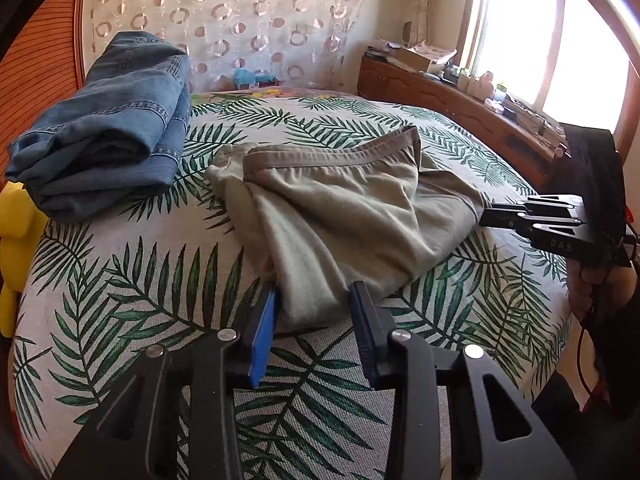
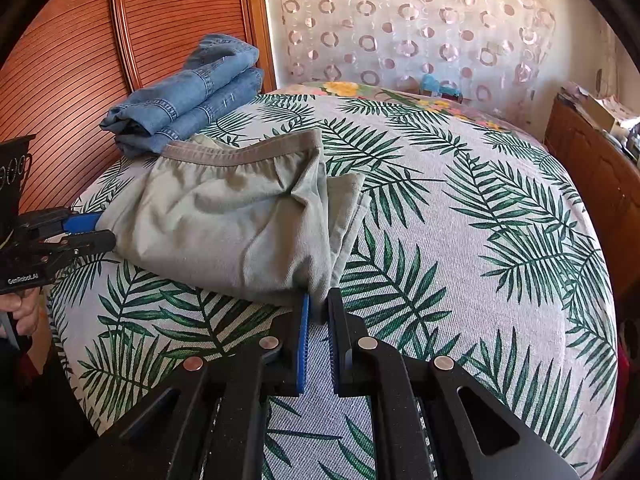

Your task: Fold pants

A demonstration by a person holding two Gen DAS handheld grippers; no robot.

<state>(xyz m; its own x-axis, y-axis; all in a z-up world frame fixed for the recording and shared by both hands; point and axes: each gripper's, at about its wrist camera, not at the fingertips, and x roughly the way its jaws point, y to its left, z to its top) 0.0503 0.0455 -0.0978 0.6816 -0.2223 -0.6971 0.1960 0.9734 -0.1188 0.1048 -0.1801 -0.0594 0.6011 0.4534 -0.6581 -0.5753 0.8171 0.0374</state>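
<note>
Olive pants (image 1: 340, 216) (image 2: 224, 224) lie folded on the leaf-print bed (image 1: 160, 288) (image 2: 460, 220), with the brown waistband at the far side. My left gripper (image 1: 316, 296) (image 2: 102, 228) straddles their near left corner. Its jaws stand apart and the cloth lies flat between the pads, not bunched. My right gripper (image 2: 318, 304) (image 1: 486, 216) is shut on the near right corner, and a pinch of fabric shows between its blue pads.
Folded blue jeans (image 1: 108, 128) (image 2: 192, 96) lie at the far left by the wooden headboard (image 2: 80, 60). A yellow soft thing (image 1: 16, 224) sits at the bed's left edge. On the right a cluttered wooden dresser (image 1: 460, 100) (image 2: 592, 176) runs under a window (image 1: 540, 40). A hand (image 1: 592, 288) (image 2: 24, 312) holds each gripper.
</note>
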